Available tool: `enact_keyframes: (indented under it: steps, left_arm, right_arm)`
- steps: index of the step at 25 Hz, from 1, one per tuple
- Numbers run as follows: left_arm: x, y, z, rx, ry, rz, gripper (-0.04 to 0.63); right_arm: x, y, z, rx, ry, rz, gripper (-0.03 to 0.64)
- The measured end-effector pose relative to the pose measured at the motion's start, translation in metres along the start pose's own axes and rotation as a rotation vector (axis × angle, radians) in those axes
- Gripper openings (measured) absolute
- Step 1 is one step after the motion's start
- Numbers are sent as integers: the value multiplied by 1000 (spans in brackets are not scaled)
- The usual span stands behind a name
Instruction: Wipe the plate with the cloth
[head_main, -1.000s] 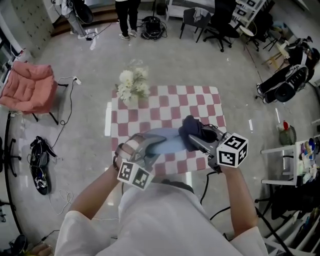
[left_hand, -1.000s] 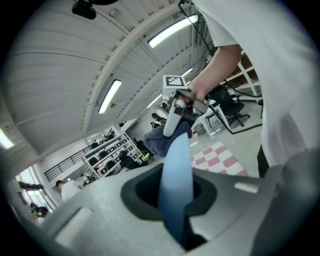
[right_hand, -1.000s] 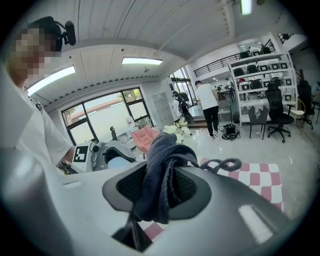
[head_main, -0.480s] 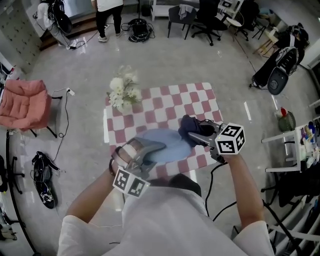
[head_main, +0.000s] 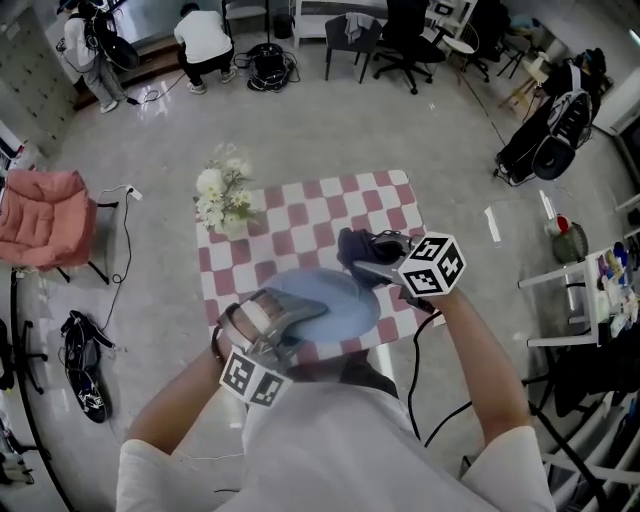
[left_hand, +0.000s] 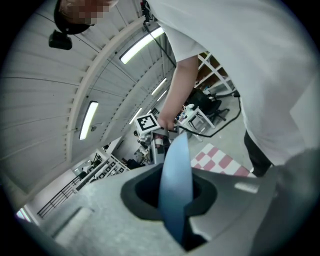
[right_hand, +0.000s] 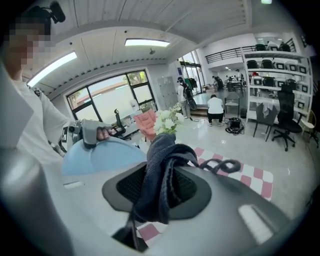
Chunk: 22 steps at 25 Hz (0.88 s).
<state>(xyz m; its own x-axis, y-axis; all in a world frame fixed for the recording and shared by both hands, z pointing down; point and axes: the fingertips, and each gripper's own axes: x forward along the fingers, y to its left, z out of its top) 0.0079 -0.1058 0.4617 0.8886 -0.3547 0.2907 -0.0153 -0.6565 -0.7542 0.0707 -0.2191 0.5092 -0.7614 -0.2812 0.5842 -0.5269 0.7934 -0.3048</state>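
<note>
The cloth has crept inward since a moment ago. It sat off the plate's right edge, and now the right tongs (head_main: 372, 266) have carried it onto the far-right rim, while the plate has hardly stirred in the other grip. The right tongs are clamped on the dark blue cloth (head_main: 360, 248), which bunches between the jaws and spills over their tip. The left tongs (head_main: 297, 316) are closed on the near-left rim of the pale blue plate (head_main: 325, 300); seen along them, the plate stands edge-on between the jaws. It looks held a little above the checked table (head_main: 330, 205) rather than resting on it, though I can't be sure.

So the plate's face lies just ahead and to the left of the right tongs, with the left tongs across it on the opposite rim. My guess is the wiping stroke should run from the cloth's rim toward the left tongs and stop short of them. Beyond the right tongs there are only open checks. The white flowers (head_main: 222, 195) stand well off at the far left corner.
</note>
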Motion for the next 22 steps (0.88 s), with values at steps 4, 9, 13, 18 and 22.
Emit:
enact_keyframes:
  steps: [4, 9, 13, 18, 22]
  left_arm:
    - [15, 6, 12, 39, 6, 7, 34]
    - [28, 9, 16, 65, 24, 13, 34]
    - [36, 11, 14, 68, 41, 6, 34]
    - [43, 9, 19, 79, 54, -1, 34]
    - [47, 6, 27, 100, 48, -15, 34]
  right_arm:
    - [-4, -2, -7, -58, 70, 63, 123]
    - [-12, 14, -7, -69, 109, 179, 123]
    - [-18, 30, -4, -79, 131, 271, 123]
    - [-26, 58, 7, -93, 125, 389, 123]
    - [-29, 77, 15, -105, 123, 467, 123]
